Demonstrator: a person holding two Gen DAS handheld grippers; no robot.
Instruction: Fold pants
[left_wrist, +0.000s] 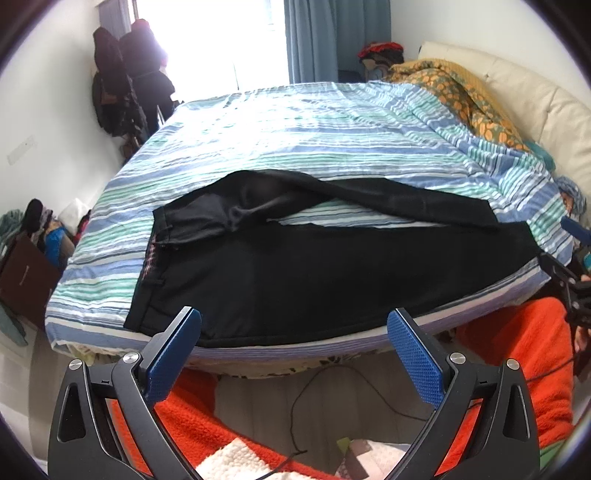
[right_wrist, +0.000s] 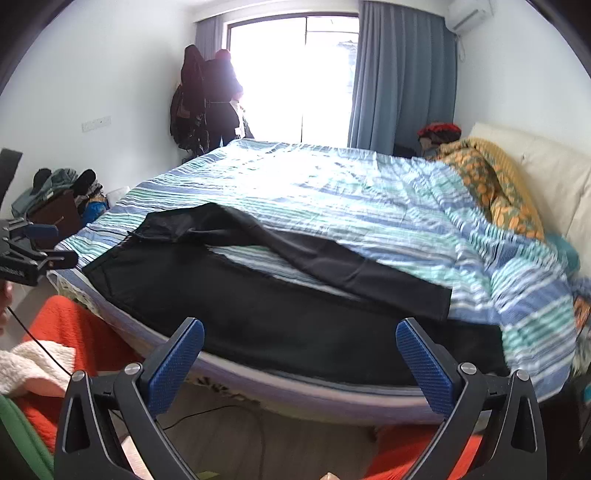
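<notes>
Black pants (left_wrist: 314, 273) lie spread along the near edge of the bed, waistband to the left, legs to the right. The far leg angles away from the near one, with striped bedding showing between them. The pants also show in the right wrist view (right_wrist: 280, 317). My left gripper (left_wrist: 293, 325) is open and empty, just short of the bed edge by the waist and seat. My right gripper (right_wrist: 299, 336) is open and empty, just short of the bed edge by the near leg. Each gripper shows at the other view's edge: the right one (left_wrist: 569, 280), the left one (right_wrist: 33, 254).
The bed has a blue, green and white striped cover (left_wrist: 295, 133). An orange patterned quilt (left_wrist: 458, 92) and a cream headboard (left_wrist: 535, 96) are at the right. Coats hang in the corner (right_wrist: 207, 107). Clutter sits on the floor at left (left_wrist: 33, 236). A cable (left_wrist: 306, 402) runs on the floor below.
</notes>
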